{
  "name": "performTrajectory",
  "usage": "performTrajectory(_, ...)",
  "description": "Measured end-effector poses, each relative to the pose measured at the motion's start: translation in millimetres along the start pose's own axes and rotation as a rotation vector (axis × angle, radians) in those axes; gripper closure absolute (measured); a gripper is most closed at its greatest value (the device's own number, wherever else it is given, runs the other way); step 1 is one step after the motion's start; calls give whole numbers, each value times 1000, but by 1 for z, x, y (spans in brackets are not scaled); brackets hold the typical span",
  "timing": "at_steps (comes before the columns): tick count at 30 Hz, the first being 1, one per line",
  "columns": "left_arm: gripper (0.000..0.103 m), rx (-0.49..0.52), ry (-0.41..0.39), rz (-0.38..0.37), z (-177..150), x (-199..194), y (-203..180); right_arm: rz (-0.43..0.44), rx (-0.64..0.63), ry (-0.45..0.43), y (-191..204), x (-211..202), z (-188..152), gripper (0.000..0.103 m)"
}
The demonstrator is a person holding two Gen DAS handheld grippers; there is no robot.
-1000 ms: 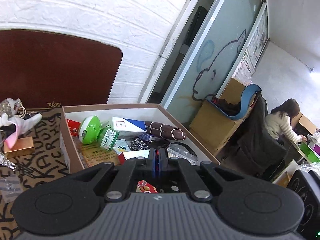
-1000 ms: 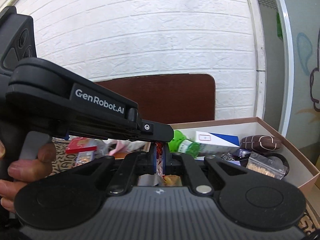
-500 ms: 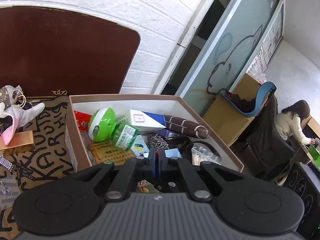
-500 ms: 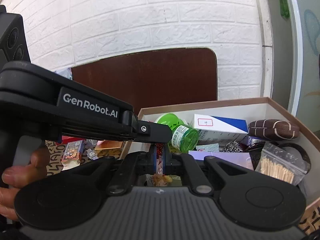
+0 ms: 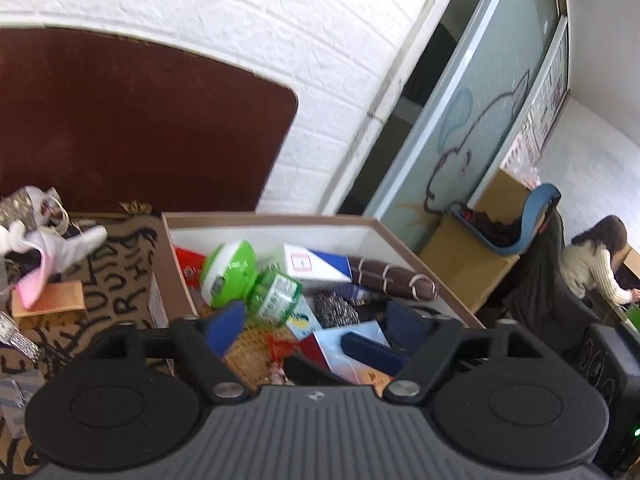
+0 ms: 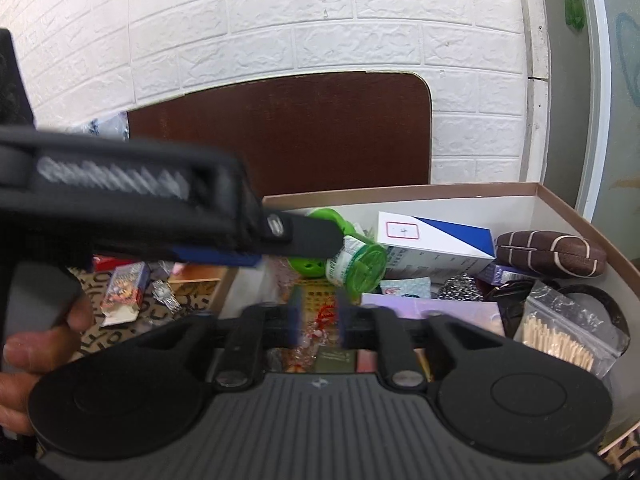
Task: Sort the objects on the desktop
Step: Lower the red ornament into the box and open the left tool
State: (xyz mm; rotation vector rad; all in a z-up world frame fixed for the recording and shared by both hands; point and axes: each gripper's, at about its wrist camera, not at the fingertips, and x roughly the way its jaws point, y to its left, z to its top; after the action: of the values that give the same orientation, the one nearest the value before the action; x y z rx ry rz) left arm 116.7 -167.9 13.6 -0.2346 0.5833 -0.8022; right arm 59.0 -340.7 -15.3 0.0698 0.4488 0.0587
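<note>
White brick-pattern wall (image 6: 360, 20) behind a dark brown panel (image 5: 140, 128); frosted glass partition (image 5: 480, 112) with drawn outline; seated person (image 5: 592, 264) at right.

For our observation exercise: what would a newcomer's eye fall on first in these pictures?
Probably the cardboard box against the brick wall, crammed with clutter. A bright green bottle lies beside a blue-and-white carton near its back wall. In front, the left gripper and right gripper have just been opening, nothing gripped.

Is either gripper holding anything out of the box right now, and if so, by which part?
Nothing is held. The left gripper and right gripper have both just been opening, and their jaws stand apart over the box without pressing on anything.
</note>
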Motion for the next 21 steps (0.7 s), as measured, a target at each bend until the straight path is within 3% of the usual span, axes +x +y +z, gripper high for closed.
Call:
performTrajectory(3,0,-6,-18,14,1,-7,1,-12,-10,-5,-2,-4,-1,48)
performTrajectory(5,0,-18,-14,55,1,-9,0,-12,-5,3,-4,-5,-1,43)
performTrajectory(8,0,-8,-18,119,-1,-12,-2,-28,1,0,-4,-8,-3,7)
performTrajectory(21,0,79,-33,270,-16,-31,-22,-48,-9,-23,-1,-31,-4,6)
